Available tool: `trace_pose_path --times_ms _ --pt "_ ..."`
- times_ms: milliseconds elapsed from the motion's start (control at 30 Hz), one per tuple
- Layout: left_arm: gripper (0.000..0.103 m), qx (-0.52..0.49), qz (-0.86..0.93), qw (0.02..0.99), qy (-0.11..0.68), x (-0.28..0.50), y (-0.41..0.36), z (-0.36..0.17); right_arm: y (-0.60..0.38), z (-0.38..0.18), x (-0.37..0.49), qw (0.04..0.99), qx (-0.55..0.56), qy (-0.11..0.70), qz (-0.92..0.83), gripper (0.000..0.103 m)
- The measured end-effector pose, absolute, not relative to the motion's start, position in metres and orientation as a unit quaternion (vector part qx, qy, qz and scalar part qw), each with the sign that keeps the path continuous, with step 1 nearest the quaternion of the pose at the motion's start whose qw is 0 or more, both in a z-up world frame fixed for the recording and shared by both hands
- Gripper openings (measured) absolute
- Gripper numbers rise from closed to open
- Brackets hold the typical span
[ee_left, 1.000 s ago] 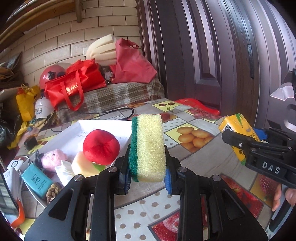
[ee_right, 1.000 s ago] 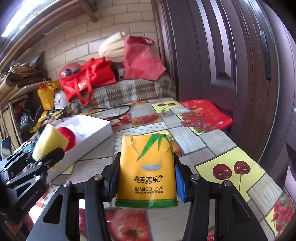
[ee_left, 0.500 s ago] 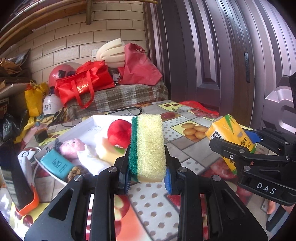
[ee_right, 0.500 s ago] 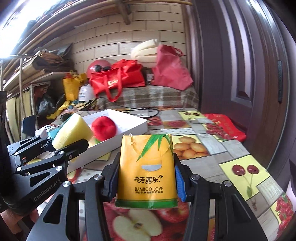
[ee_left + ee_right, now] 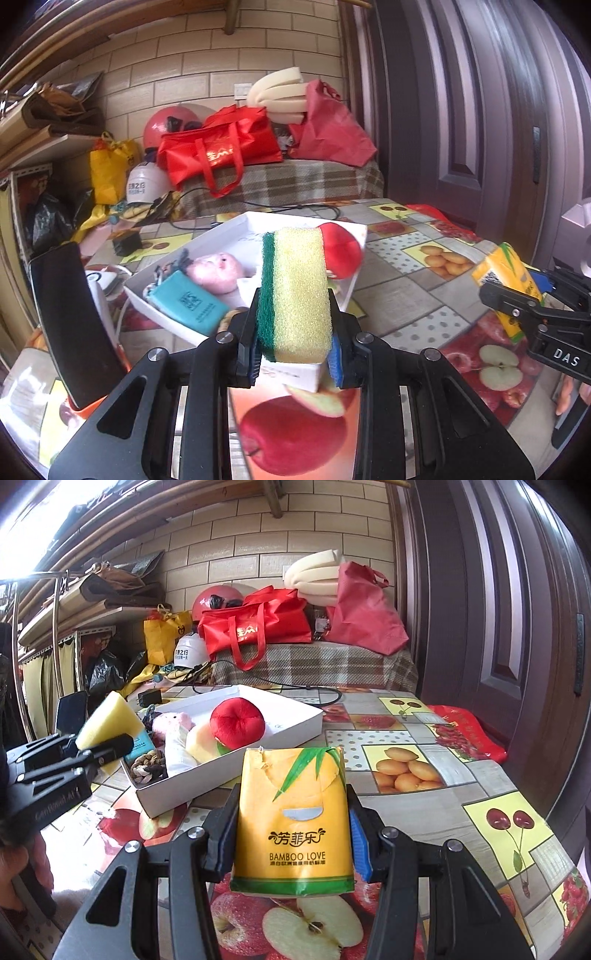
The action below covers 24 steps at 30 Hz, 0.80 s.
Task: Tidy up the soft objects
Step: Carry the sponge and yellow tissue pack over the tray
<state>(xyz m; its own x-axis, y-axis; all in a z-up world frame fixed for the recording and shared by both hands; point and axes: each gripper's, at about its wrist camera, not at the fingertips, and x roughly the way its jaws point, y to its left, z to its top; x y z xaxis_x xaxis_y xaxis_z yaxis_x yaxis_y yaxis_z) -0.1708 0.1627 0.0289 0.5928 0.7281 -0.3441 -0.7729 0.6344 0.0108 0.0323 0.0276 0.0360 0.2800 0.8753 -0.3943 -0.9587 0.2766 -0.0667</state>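
Note:
My left gripper (image 5: 295, 360) is shut on a yellow sponge with a green scouring side (image 5: 293, 293), held above the near corner of a white tray (image 5: 207, 243). It also shows in the right wrist view (image 5: 107, 723). My right gripper (image 5: 291, 843) is shut on a yellow tissue pack (image 5: 295, 819), held over the table right of the tray (image 5: 295, 720). The tray holds a red plush apple (image 5: 236, 722), a pink plush pig (image 5: 218, 271), a teal pouch (image 5: 188, 304) and a knotted rope toy (image 5: 147, 768).
The table wears a fruit-print cloth (image 5: 406, 768). A black phone (image 5: 74, 321) leans at the left. A red packet (image 5: 465, 731) lies at the right by the dark door (image 5: 517, 590). Red bags (image 5: 258, 624) and helmets sit on a plaid bench behind.
Both grippers have pulled back and up from the tray, still holding their objects. The tray and its contents now show more fully and further forward in both views.

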Motion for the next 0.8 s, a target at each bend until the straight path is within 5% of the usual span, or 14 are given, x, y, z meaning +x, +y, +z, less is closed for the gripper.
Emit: trace_pose_path --times_ms 800 --pt "0.028 -0.079 0.480 0.859 0.160 -0.184 0.198 0.027 0.060 0.034 0.013 0.762 -0.161 0.140 0.611 0.050"
